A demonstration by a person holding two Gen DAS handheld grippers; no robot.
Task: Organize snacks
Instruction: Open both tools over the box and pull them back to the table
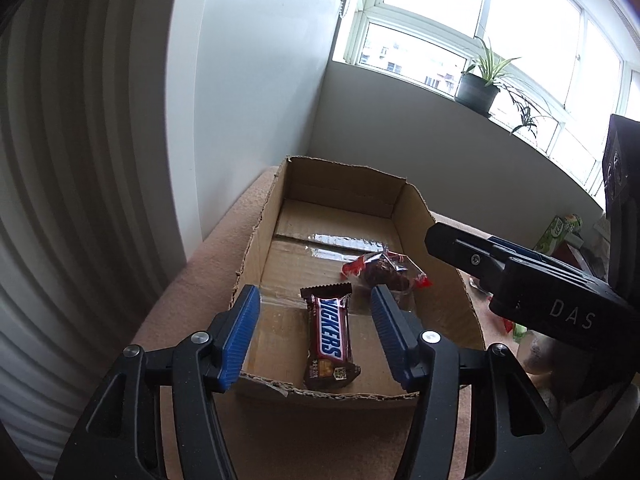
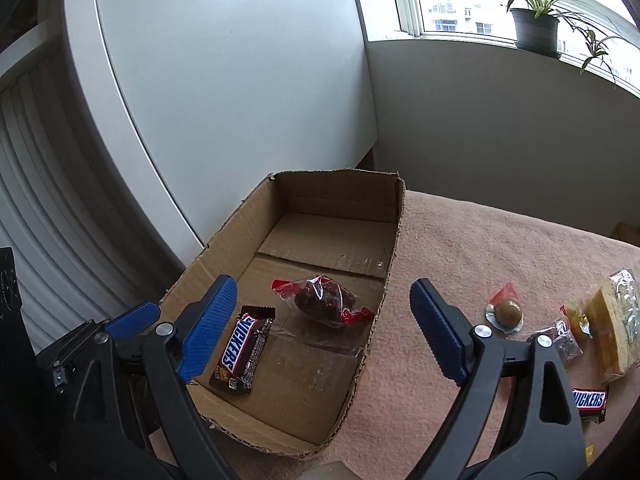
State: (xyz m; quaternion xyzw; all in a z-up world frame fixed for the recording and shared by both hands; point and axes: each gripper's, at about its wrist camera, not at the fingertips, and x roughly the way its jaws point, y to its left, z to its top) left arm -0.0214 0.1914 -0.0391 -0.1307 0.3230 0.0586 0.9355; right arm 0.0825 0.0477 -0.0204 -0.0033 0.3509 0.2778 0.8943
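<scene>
An open cardboard box sits on a pink cloth. A Snickers bar lies flat on the box floor near its front wall. Behind it rests a dark brown snack in clear wrap with red ends. My left gripper hovers open over the bar, and its blue pads stand clear of the wrapper on both sides. My right gripper is wide open above the box's right side, with nothing between its fingers. In the left wrist view it reaches in from the right.
On the cloth right of the box lie a round brown candy, a small dark packet, a yellow cake in plastic and a second Snickers. A white panel stands close behind the box. A potted plant sits on the windowsill.
</scene>
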